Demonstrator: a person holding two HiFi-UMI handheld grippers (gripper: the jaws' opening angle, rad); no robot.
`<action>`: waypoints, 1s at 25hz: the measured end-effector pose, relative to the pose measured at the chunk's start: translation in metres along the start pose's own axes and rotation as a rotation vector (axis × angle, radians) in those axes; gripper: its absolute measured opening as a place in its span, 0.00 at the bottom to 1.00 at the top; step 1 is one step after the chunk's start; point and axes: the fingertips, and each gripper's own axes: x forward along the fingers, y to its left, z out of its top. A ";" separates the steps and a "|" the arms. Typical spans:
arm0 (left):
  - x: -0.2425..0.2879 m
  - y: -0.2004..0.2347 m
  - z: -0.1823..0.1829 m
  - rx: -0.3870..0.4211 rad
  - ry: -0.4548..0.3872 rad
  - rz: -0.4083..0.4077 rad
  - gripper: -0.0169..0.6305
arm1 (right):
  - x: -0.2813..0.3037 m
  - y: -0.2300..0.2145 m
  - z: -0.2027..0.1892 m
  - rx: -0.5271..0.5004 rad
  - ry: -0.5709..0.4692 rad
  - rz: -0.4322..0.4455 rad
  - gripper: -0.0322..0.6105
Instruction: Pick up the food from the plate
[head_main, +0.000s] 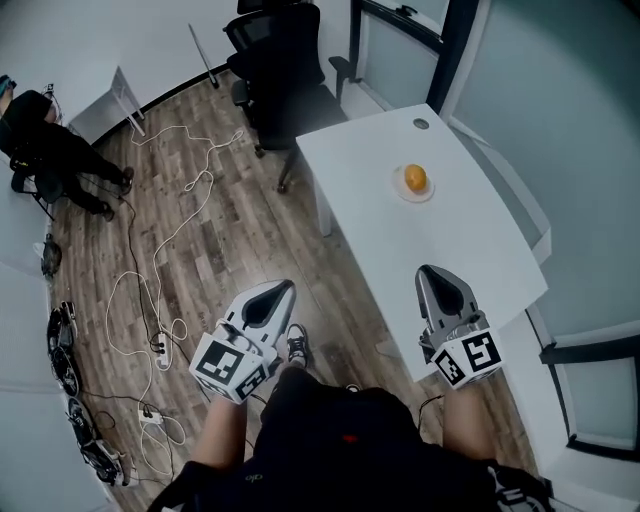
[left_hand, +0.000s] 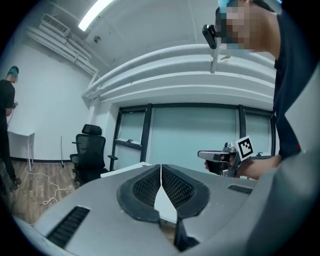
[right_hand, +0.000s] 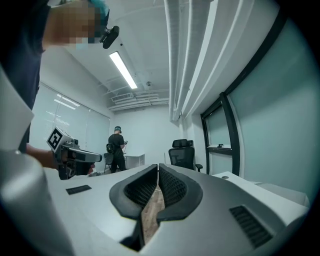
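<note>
Orange food (head_main: 416, 179) on plate (head_main: 400, 191), far end of white worktop (head_main: 365, 195). Left tool (head_main: 283, 289) off worktop's left edge, right tool (head_main: 431, 273) over near end; both clenched, empty.

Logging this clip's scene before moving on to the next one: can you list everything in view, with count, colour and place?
food: one, yellow-orange, on the plate
plate: one, white, on the far half of the table
table: one, white, to the person's right
office chair: one, black, at the table's far end
cables: several, white and black, strewn over the wood floor at left
second person: one, dressed in black, far left near the wall
left gripper: one, grey, jaws shut with nothing between them, over the floor
right gripper: one, grey, jaws shut with nothing between them, over the table's near edge
</note>
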 end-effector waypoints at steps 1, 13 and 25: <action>0.010 0.014 0.004 0.002 -0.003 -0.014 0.07 | 0.014 -0.004 0.002 -0.005 0.000 -0.013 0.09; 0.097 0.194 0.045 0.009 0.028 -0.173 0.07 | 0.187 -0.023 0.017 -0.048 0.093 -0.184 0.09; 0.179 0.235 0.041 0.029 0.054 -0.360 0.07 | 0.222 -0.069 -0.001 -0.028 0.135 -0.362 0.10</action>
